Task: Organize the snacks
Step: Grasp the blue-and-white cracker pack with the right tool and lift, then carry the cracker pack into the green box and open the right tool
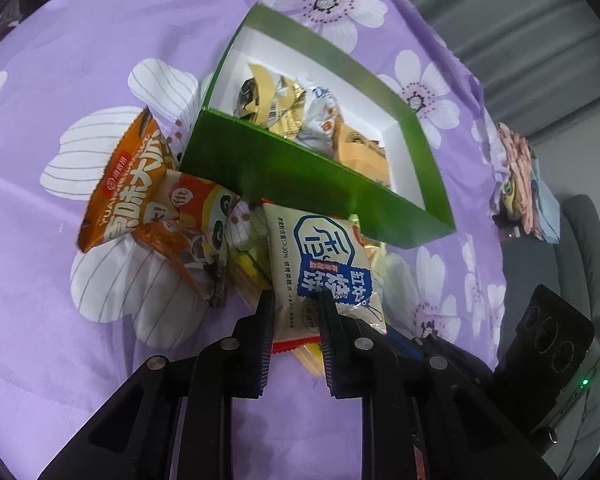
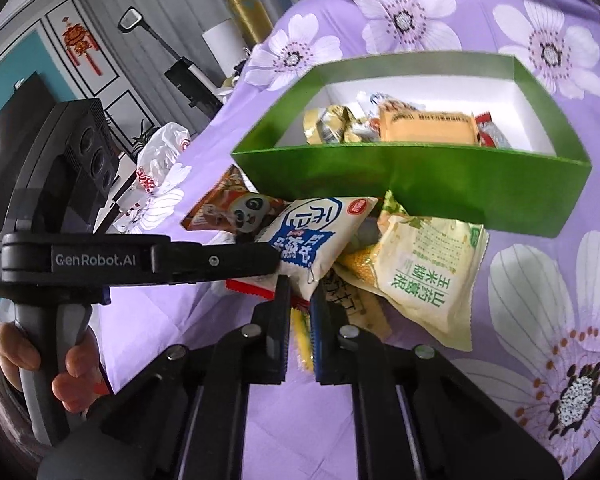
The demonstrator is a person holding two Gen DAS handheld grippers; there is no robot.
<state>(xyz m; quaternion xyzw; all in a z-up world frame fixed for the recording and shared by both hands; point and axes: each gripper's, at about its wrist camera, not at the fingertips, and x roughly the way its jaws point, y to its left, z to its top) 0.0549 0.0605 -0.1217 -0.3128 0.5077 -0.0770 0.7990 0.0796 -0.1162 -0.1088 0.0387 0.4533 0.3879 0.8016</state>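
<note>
With the left tool [image 1: 296,300] pinching the cream-and-blue foil snack packet [image 1: 324,264] before the green cardboard box [image 1: 308,184], and the right tool [image 2: 300,286] clamped on a yellow packet [image 2: 302,338], both should be lifted clear of its near wall.

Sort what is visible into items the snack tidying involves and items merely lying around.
Job:
green cardboard box
cream packet with blue print, in left claw
yellow packet, in right claw
orange crinkled packet
pale green-lettered packet

Lying about:
white plastic bag
pink folded cloth
</note>
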